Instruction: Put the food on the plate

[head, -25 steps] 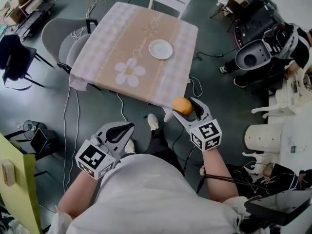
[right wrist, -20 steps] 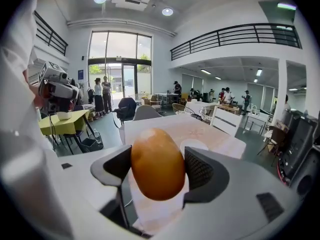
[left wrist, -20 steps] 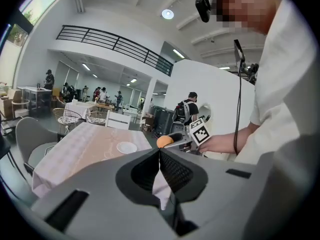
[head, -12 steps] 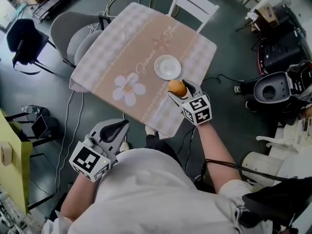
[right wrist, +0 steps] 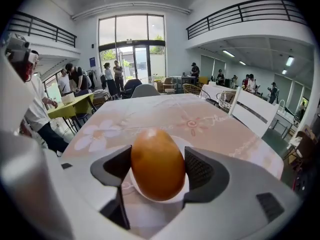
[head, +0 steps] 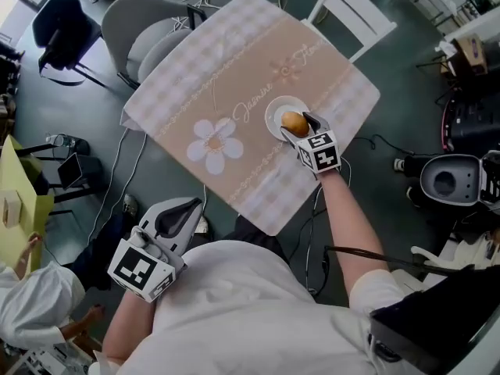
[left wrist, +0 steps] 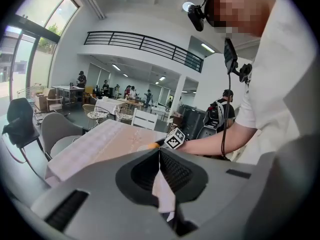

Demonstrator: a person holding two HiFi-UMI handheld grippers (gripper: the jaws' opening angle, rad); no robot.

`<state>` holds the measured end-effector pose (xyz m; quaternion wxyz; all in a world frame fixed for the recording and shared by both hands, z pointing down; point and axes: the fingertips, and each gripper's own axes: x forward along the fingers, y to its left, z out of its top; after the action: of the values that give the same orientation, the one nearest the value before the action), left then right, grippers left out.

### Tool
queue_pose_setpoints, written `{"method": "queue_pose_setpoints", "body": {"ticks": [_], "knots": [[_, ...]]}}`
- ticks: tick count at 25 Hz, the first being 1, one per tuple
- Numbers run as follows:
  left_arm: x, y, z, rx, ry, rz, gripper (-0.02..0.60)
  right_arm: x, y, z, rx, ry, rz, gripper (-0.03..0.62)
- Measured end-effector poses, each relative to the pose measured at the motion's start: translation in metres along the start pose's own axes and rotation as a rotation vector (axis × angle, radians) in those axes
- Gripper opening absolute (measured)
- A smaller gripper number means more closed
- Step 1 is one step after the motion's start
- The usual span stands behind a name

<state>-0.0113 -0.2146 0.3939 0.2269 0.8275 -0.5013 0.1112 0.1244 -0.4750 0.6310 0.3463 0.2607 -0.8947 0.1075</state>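
Inside a tall, bright hall with railed balconies [right wrist: 250,9] and a glass front [right wrist: 132,44], over a table [head: 234,61] draped in pink and beige. At the end of an outstretched bare arm [head: 344,225], the right gripper [head: 299,125]: pinches an egg-shaped, orange-brown food [right wrist: 157,164] by its flanks, one dark ribbed pad on each side, jaws parted no wider than the food itself. Hangs straight above a small white plate [head: 271,119], with the rim peeking out below and to either side of the food; impossible to tell whether touching or just clear. Left of that gripper, on the table, a large white flower print [head: 212,143]. Just beyond the jaws, cursive lettering [head: 250,109] and a pink swirl [head: 285,73] along the beige band. Farther beyond, past the table's edge, a white slatted chair [head: 351,18]. Far off beyond and to the left, a knot of people [right wrist: 112,76] near the glass front.

Well back from the table, low beside the person's white shirt [head: 234,303], the left gripper [head: 191,209]: pressed together on nothing, pads meeting along one straight seam. Points toward the table's near edge, well apart from plate and food. Ahead of those closed jaws, the table and the right gripper out over it. Beyond and to the left, two grey chairs [head: 148,37]. Behind and to the left, a second person in a white sleeve [head: 31,303] beside a yellow-green table [head: 23,233].
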Motion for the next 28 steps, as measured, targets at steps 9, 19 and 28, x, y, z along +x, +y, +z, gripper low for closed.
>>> {"method": "queue_pose_setpoints", "body": {"ticks": [9, 19, 28], "knots": [[0.009, 0.009, -0.006, -0.055, 0.021, 0.074, 0.011, 0.038, -0.012, -0.003, 0.000, 0.050, 0.059, 0.344], [0.015, 0.012, -0.004, -0.074, 0.021, 0.103, 0.011, 0.049, -0.013, 0.003, -0.004, 0.026, 0.097, 0.344], [0.017, 0.013, -0.001, -0.069, 0.026, 0.098, 0.011, 0.049, -0.011, 0.001, -0.007, 0.012, 0.096, 0.345]]}}
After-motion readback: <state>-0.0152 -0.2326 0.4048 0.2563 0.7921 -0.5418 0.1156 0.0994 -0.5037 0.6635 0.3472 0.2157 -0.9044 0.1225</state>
